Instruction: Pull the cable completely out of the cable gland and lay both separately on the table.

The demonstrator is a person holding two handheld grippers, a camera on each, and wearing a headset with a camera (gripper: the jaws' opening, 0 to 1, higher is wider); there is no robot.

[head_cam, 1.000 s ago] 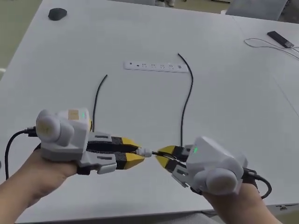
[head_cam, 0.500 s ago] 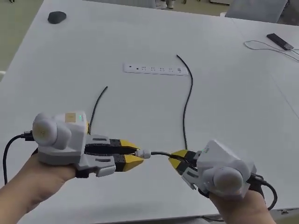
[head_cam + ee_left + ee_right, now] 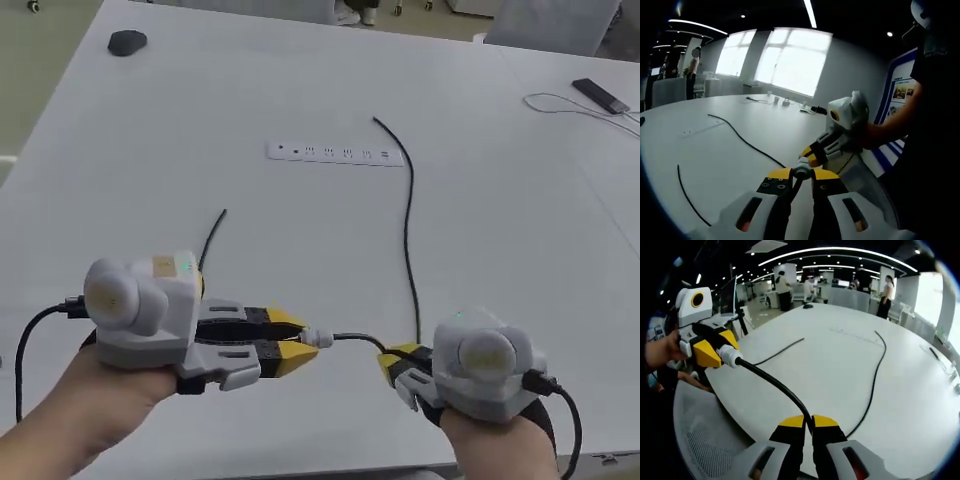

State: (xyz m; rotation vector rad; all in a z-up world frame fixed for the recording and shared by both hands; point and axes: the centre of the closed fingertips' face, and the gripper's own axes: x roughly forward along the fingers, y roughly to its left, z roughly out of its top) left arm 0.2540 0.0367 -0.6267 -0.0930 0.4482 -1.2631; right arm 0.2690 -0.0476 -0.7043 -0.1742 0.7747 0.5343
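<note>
- The left gripper (image 3: 303,338) is pinching a small white cable gland (image 3: 320,340) between its yellow tips. The tips are closing tight on it.
- The cable gland is looking round and smooth, like a little plastic bead. It is hanging in the air just above the near edge of the table (image 3: 480,230).
- The right gripper (image 3: 390,358) is squeezing its yellow tips tight on the black cable (image 3: 355,338), a little way from the gland.
- The black cable is thin, round and rubbery. A short piece of it is curving through the air between the two grippers, and it is going into the gland.
- The rest of the black cable is running away past the right gripper. It is lying in a long soft bend on the table and ending just beside a flat white power strip (image 3: 335,153).
- A shorter black cable (image 3: 212,235) is lying by itself on the table, beyond the left gripper.
- The table is looking white, flat and smooth.
- A dark rounded mouse (image 3: 127,42) is sitting far off near the table's left corner.
- Both grippers are wearing chunky pale plastic shells, and a hand (image 3: 90,400) is holding the left one from below.
</note>
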